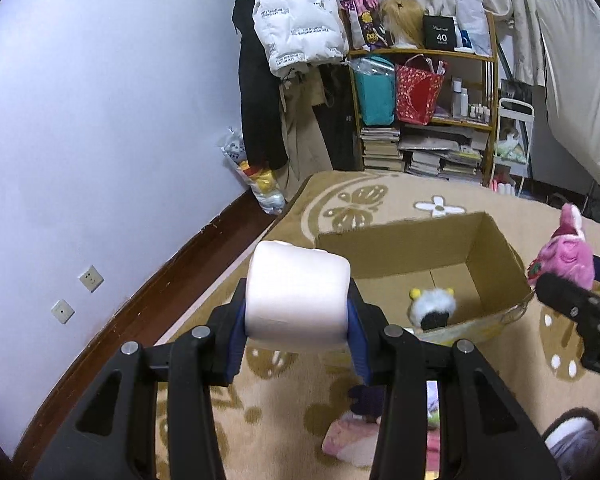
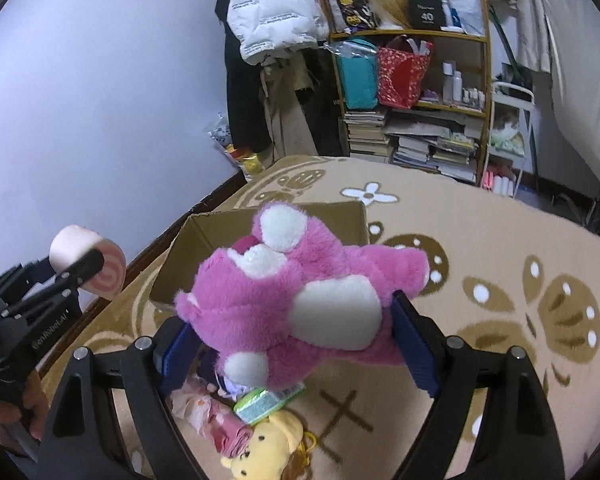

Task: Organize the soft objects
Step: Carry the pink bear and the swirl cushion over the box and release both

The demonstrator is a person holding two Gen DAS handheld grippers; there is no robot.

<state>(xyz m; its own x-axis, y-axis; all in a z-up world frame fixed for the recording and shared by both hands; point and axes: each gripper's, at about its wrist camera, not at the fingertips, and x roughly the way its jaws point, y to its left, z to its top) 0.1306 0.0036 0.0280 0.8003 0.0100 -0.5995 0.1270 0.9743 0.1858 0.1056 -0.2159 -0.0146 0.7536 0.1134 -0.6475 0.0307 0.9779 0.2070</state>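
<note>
My left gripper (image 1: 298, 318) is shut on a pale pink roll-shaped plush (image 1: 298, 288), held up in front of the open cardboard box (image 1: 496, 252). A white fluffy toy (image 1: 432, 306) lies inside the box. In the right wrist view my right gripper (image 2: 296, 340) has its blue pads pressed against a pink and white plush bear (image 2: 292, 292), raised above the carpet next to the box (image 2: 204, 240). The left gripper (image 2: 76, 272) and its roll plush (image 2: 100, 268) show at that view's left. The bear (image 1: 568, 256) also appears at the left wrist view's right edge.
Below the bear, a yellow plush bear (image 2: 272, 444), a green packet (image 2: 260, 400) and a pink soft item (image 2: 220, 420) lie on the patterned beige carpet (image 2: 480, 240). A crowded bookshelf (image 1: 424, 112) and hanging coats (image 1: 296, 20) stand behind. A white wall (image 1: 100, 120) runs along the left.
</note>
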